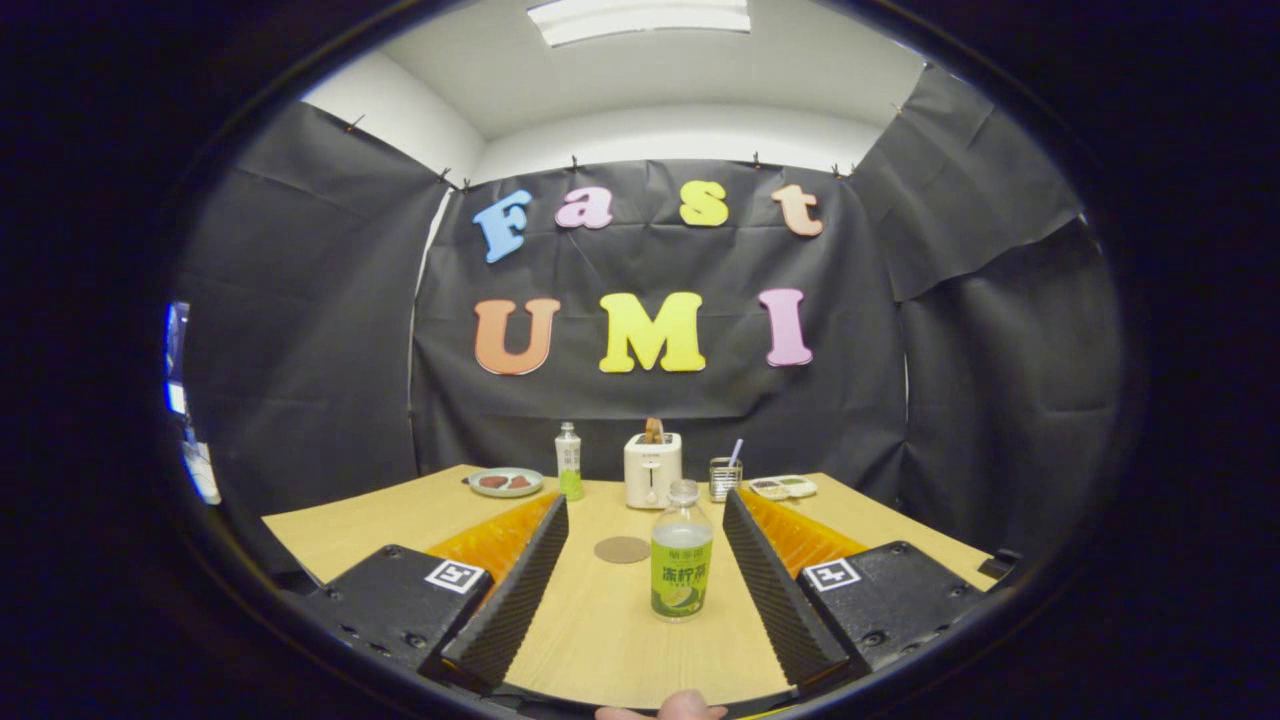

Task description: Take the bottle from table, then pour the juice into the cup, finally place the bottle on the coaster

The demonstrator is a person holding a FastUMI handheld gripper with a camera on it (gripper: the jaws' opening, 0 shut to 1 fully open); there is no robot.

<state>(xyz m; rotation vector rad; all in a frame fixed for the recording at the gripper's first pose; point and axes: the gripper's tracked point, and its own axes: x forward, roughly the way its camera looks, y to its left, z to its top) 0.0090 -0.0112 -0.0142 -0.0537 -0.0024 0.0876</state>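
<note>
Here I have the fingers (645, 500) spread wide, gripping nothing.
The clear plastic bottle with the green label (681, 552) stands upright on the pale wooden worktop (600, 620) between them, nearer my right finger; the round brown coaster (622, 549) lies just left of it, and a white toaster (652, 468) sits beyond.

The gripper (645, 515) hangs wide open, and the bottle (681, 552) stands upright between its fingers, touching neither, nearer the right one. Bare table (600, 620) lies left of it, up to the coaster (622, 549). Toaster (652, 468), second bottle (568, 461), plate (506, 482) and glass (725, 478) line the far edge.
</note>
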